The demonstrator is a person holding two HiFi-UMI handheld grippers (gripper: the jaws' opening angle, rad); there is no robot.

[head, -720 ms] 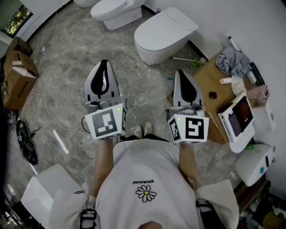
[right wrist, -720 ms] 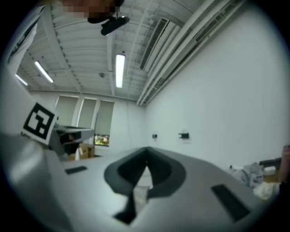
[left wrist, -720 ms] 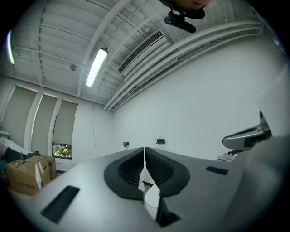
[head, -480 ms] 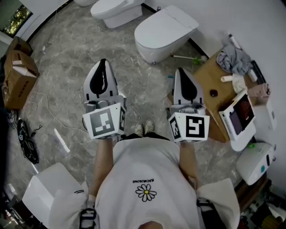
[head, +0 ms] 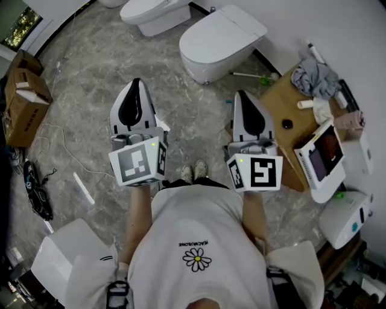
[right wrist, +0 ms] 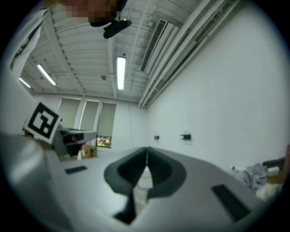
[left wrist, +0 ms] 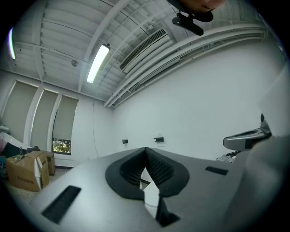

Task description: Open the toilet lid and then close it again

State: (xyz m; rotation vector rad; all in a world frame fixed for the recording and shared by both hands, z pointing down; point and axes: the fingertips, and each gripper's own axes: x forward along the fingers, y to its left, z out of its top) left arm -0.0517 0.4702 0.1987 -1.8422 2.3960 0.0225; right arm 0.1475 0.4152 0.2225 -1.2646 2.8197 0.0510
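Ahead of us on the grey stone floor, backed against the white wall, stands the toilet, its lid lying flat and shut over the bowl. A second toilet sits further off to the left; we take the nearer one as ours.

We judge the lid to be a stiff moulded shell, smooth and glossy, so likely slippery under hard pads. It should be fairly light and swing on a hinge at the wall end. The best hold, we think, is the rounded front edge, the end nearest us and farthest from the hinge, where a tip can slip under the lip and lift with little force. Coming back down it may drop fast, so we would want to guide it rather than let it fall.

Our left gripper and right gripper hang level in front of our chest, side by side. Each gripper view shows its jaws clenched together with nothing between them. The toilet lies well apart from both, forward and somewhat to the right, nearer the right gripper than the left, with bare floor between.
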